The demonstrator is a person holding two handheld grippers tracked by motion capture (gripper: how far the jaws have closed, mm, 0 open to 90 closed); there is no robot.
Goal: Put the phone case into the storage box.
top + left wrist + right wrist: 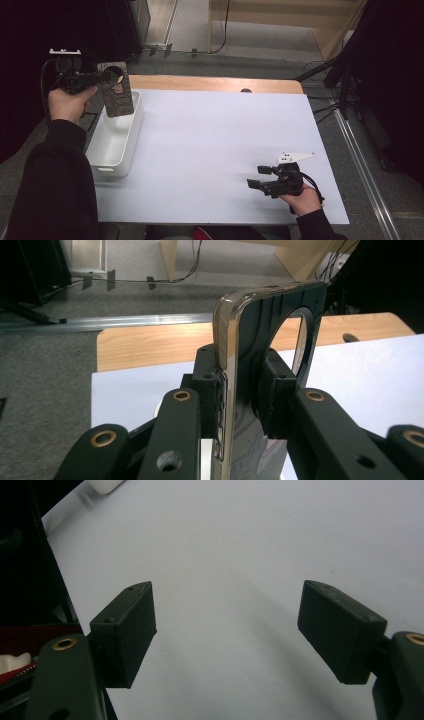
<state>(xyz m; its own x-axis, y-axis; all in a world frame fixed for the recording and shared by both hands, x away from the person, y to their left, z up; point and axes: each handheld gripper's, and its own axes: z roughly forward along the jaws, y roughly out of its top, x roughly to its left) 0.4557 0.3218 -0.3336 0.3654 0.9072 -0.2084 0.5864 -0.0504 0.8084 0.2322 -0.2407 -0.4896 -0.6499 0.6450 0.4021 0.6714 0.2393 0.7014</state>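
Observation:
My left gripper [102, 78] is shut on a dark patterned phone case [117, 91] with a round cutout, held up over the far end of a white bin [114, 136] at the table's left. In the left gripper view the phone case [250, 365] stands on edge, pinched between the two pads near its camera opening. My right gripper [259, 177] rests low over the white table cover [210, 145] near the front right, open, with nothing between its fingers. The right gripper view shows its two pads [127, 630] wide apart above bare white surface.
The white bin lies lengthwise along the table's left edge. A strip of wooden tabletop [215, 83] shows beyond the white cover. Cables and dark stands [345, 65] crowd the floor at the back right.

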